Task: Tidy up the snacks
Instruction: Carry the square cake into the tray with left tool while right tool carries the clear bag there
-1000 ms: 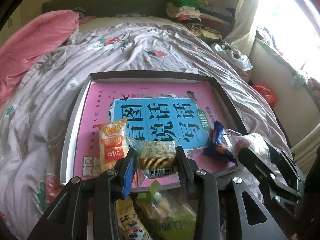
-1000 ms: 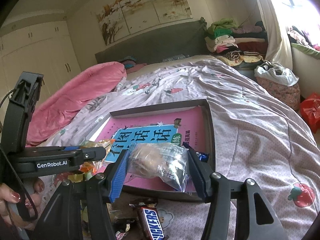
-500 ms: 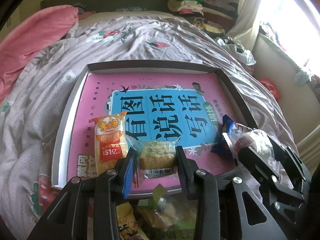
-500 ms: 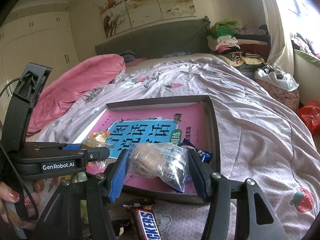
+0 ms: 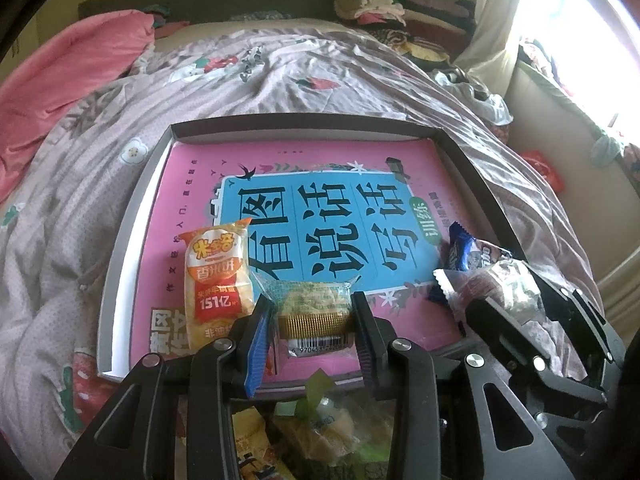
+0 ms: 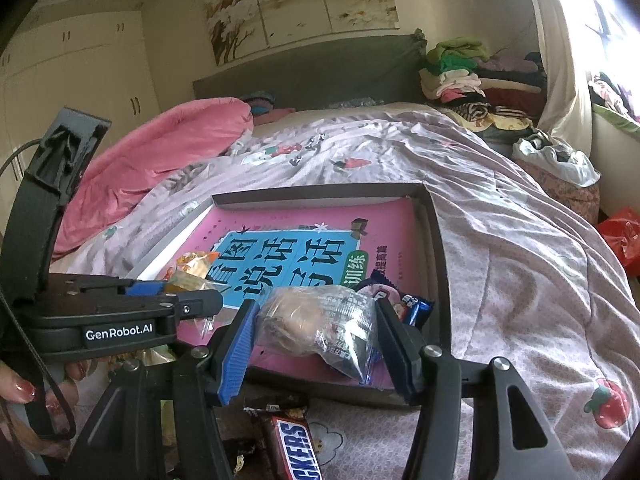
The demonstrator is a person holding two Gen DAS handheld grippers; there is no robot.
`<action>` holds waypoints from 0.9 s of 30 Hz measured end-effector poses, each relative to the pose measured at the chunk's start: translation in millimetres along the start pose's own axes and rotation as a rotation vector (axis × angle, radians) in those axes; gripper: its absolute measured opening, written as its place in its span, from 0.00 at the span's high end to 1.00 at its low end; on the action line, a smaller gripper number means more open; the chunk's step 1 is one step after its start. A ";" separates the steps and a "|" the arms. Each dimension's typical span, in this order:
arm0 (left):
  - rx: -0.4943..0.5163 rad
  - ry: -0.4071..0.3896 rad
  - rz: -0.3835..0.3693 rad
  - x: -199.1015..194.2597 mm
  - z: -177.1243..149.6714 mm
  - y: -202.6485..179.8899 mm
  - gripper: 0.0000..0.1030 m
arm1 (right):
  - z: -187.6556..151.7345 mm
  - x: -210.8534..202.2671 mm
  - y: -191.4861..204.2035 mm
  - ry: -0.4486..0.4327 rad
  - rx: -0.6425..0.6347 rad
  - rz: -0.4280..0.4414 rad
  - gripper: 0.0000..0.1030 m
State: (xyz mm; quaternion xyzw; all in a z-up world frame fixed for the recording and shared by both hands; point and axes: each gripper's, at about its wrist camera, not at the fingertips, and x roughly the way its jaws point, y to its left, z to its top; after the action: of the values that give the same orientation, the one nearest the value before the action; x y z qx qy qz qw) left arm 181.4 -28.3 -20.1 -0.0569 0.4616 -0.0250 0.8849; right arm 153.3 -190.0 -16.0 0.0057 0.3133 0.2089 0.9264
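The left claw (image 5: 310, 322) is clamped on a small clear-wrapped pastry (image 5: 314, 312), its crinkly film showing a ribbed gold band and a barcode strip, squeezed between one ribbed blue pad and one black pad. The pastry hangs just above the near edge of a shallow grey cardboard tray (image 5: 132, 216) with low straight walls. Inside the tray lies a glossy pink book (image 5: 192, 184) with a blue panel of large black characters. Just left of the held pastry, an orange and white rice cracker packet (image 5: 216, 276), flat and pillow-shaped, rests on the book. The right claw (image 6: 316, 334) grips a rounded clear plastic bun bag (image 6: 320, 320), wrinkled and shiny with printed text, held over the tray's near right corner. Beside it, on the book, lies a dark blue foil snack packet (image 6: 416, 306) with crimped ends. Below the right claw, outside the tray, a brown Snickers bar (image 6: 296, 448) lies on the bed. Under the left claw, more soft crinkled snack wrappers (image 5: 320, 436) in yellow and green sit in a loose heap. The tray rests on a rumpled pale lilac quilt (image 6: 520, 280) printed with strawberries. A plush pink blanket (image 6: 160, 152) is bunched at the far left.
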 end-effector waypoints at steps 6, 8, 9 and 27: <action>0.001 0.002 -0.001 0.6 -0.3 -0.3 0.62 | -2.2 2.3 2.8 0.013 -0.009 -0.006 0.43; 0.002 0.002 0.000 0.7 -0.3 -0.4 0.62 | -2.8 3.6 2.6 0.018 -0.010 -0.009 0.42; 0.002 0.003 0.001 0.6 -0.3 -0.3 0.62 | -2.8 3.5 2.5 0.017 -0.009 -0.009 0.42; -0.009 0.006 -0.005 2.4 -1.7 0.4 0.61 | -2.7 2.4 -1.4 0.022 0.010 0.004 0.38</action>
State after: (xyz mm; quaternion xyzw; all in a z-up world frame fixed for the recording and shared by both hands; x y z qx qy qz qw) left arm 181.3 -28.3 -23.1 -0.0617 0.4643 -0.0253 0.8832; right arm 154.0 -190.7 -19.8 0.0088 0.3246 0.2092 0.9224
